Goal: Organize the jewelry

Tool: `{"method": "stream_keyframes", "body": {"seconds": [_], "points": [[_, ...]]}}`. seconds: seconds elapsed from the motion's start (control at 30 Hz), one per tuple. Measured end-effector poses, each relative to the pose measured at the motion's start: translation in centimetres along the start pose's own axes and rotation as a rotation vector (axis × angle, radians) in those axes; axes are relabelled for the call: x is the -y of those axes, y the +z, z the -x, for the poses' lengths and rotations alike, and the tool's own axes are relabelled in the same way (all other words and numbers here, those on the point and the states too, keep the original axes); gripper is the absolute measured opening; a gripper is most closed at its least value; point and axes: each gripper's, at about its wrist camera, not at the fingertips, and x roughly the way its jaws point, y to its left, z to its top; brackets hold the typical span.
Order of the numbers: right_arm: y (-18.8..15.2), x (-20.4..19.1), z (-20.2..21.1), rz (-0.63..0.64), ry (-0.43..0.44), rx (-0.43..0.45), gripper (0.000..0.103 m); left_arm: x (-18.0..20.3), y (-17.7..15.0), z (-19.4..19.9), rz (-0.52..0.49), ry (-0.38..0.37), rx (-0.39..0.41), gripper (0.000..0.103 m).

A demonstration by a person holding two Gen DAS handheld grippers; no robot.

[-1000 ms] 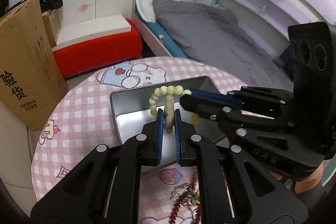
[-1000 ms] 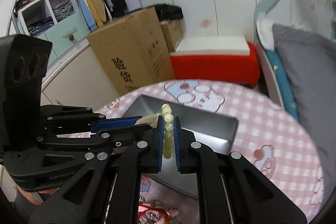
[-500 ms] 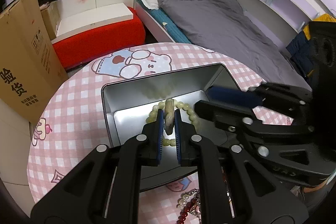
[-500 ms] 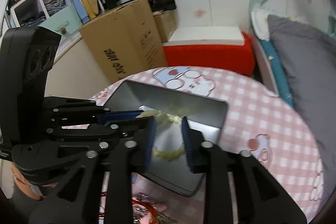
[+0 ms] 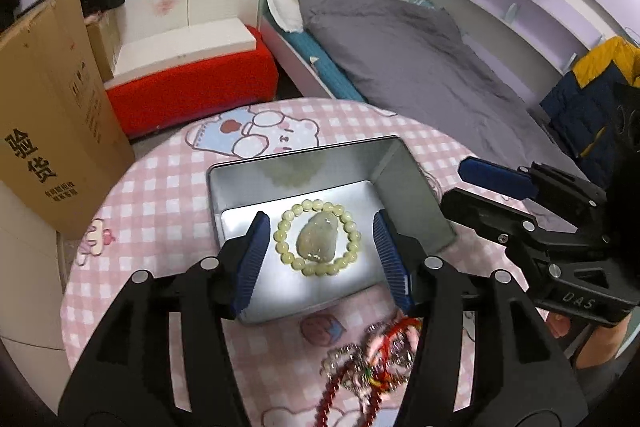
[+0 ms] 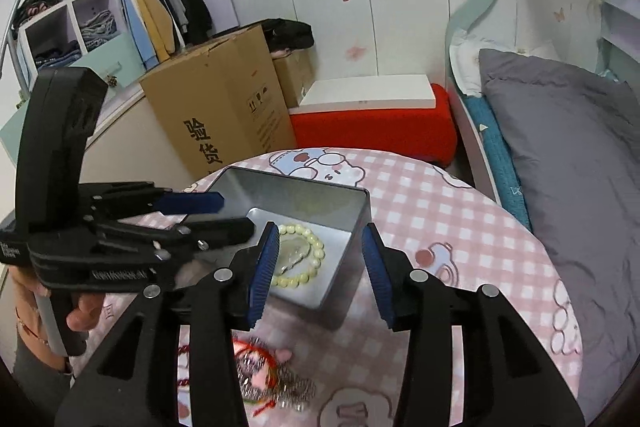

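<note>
A pale green bead bracelet (image 5: 318,241) with a jade pendant lies flat on the floor of the open silver tin (image 5: 408,187). My left gripper (image 5: 326,259) is open and empty just above the tin's near edge. My right gripper (image 6: 320,267) is open and empty over the tin's (image 6: 340,291) near right corner; the bracelet (image 6: 298,259) shows between its fingers. The right gripper also shows in the left wrist view (image 5: 496,195), and the left gripper in the right wrist view (image 6: 200,213). A tangle of red and silver jewelry (image 5: 372,359) lies on the table in front of the tin, also in the right wrist view (image 6: 268,375).
The tin stands on a round table with a pink checked cloth (image 5: 160,203). A cardboard box (image 5: 48,123) stands on the floor at the left, a red and white bench (image 5: 188,75) behind, a bed with grey bedding (image 5: 420,67) to the right.
Both grippers held the bracelet above the tin, lowered it in, then opened. The right let go first, then the left. The bracelet now lies in the tin.
</note>
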Motion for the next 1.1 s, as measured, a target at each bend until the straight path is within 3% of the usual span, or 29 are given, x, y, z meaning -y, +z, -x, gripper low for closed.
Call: {"method": "stream_keyframes", "body": {"seconds": [0.33,0.5,0.7,0.9,1.1], "points": [[-3.7,-2.1,4.9,0.025,-0.022,0.038,0.048,2.5,-5.4,6.8,-0.039,0.064,0.118,0.054],[-6.2,-3.7,5.6,0.051,-0.041,0.025,0.048,3.0,-8.8,7.3,-0.039,0.082,0.094,0.054],[-9.1,-6.2,3.8,0.143,-0.057,-0.043,0.048,1.8,-12.4,7.4,0.048,0.066,0.074,0.054],[-10.3,-8.3,0.8,0.247,-0.035,-0.104,0.03,0.8,-14.8,7.2,0.111,0.066,0.057,0.054],[-10.8,-9.4,-1.5,0.295,-0.022,-0.152,0.026,0.5,-15.5,7.1,0.119,0.07,0.057,0.054]]}}
